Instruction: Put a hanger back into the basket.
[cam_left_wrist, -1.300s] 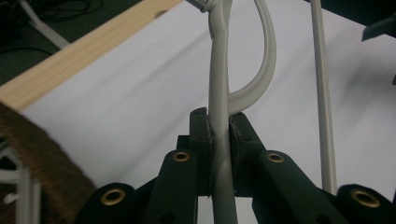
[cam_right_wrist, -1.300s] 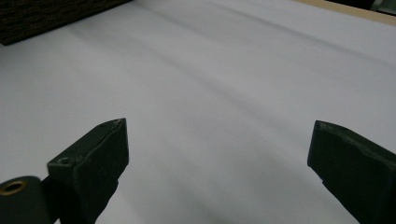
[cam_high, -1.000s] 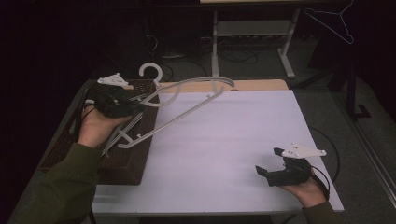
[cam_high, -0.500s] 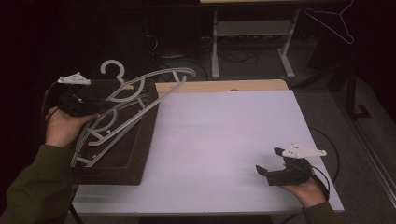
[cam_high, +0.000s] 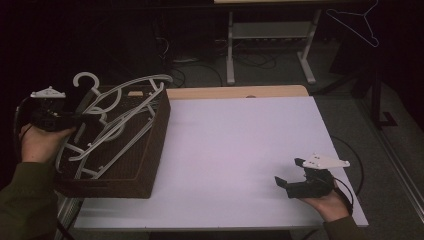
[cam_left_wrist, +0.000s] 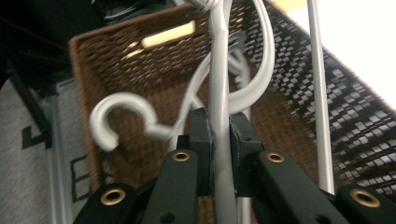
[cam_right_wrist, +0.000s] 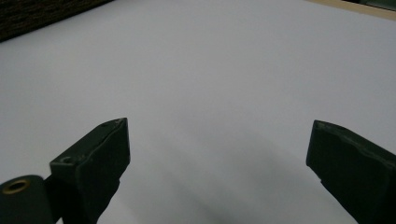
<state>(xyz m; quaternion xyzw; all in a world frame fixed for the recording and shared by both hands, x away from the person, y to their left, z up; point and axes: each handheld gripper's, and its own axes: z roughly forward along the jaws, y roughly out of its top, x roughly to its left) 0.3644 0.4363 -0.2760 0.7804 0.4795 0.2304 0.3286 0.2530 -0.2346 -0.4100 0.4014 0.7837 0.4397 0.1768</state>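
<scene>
A white plastic hanger (cam_high: 131, 102) lies tilted over a brown wicker basket (cam_high: 156, 134) at the table's left end. My left gripper (cam_high: 82, 120) is shut on its bar, left of the basket's rim. In the left gripper view the two black pads (cam_left_wrist: 201, 144) squeeze the hanger's white bar (cam_left_wrist: 219, 140), and its hook (cam_left_wrist: 116, 119) curls at the left over the basket (cam_left_wrist: 121, 56). More white hangers lie inside the basket under it. My right gripper (cam_high: 292, 175) rests open near the table's front right corner, with nothing between its fingers (cam_right_wrist: 100, 158).
The white tabletop (cam_high: 240, 145) stretches between the basket and my right gripper. A pale wooden strip (cam_high: 235, 92) runs along its far edge. Beyond the table stand a metal table frame (cam_high: 270, 45), floor cables and a wire hanger (cam_high: 357, 22) hanging at the far right.
My left gripper has carried the hanger leftward and slightly down, from over the table's left part to above the basket. The right gripper has stayed put.
</scene>
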